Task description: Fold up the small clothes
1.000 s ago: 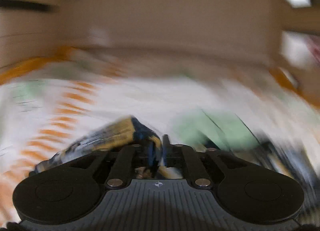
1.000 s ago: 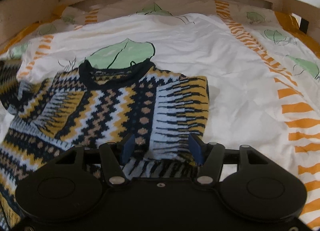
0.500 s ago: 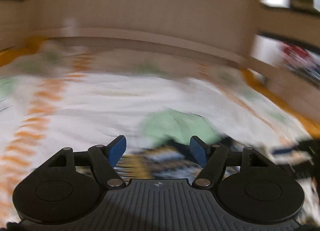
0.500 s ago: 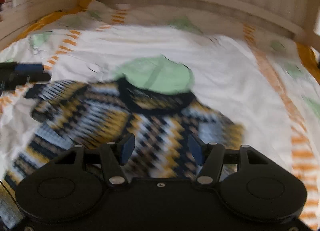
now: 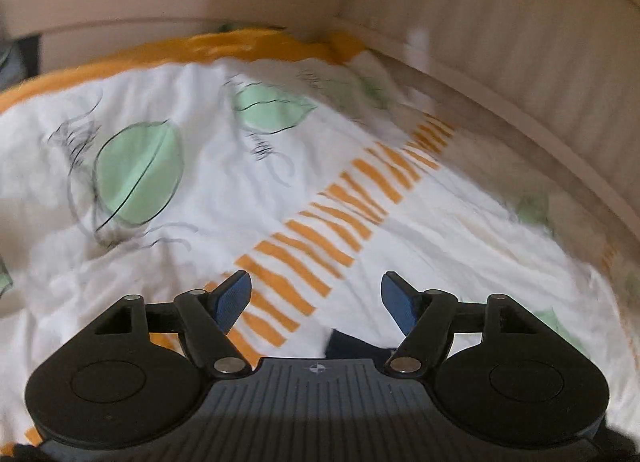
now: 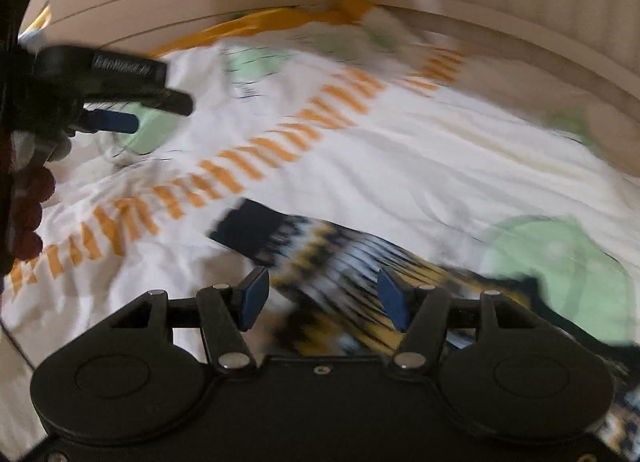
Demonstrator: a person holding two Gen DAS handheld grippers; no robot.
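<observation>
sweater (image 6: pixel 344 258): patterned knit | bedsheet (image 5: pixel 400 246): creased printed cloth | headboard (image 5: pixel 520 30): ribbed

I'm looking at a home bedroom — a bed spread with a rumpled white sheet (image 5: pixel 440 246) printed with green leaves and orange stripes, an orange mattress edge (image 5: pixel 224 46) — and a padded, ribbed beige headboard (image 5: pixel 520 34) behind it.

Both views are dim and warm-toned, with soft, even indoor light and no glare. Motion blur smears the white bedsheet (image 5: pixel 360 222), most strongly toward the far right, where its orange stripes and green prints streak. In the right wrist view the patterned sweater (image 6: pixel 352 262) is smeared into streaks. Fisheye distortion bows the headboard (image 5: pixel 520 42) and the frame edges. Only the near black gripper bodies look sharp, shading the cloth beneath.
</observation>
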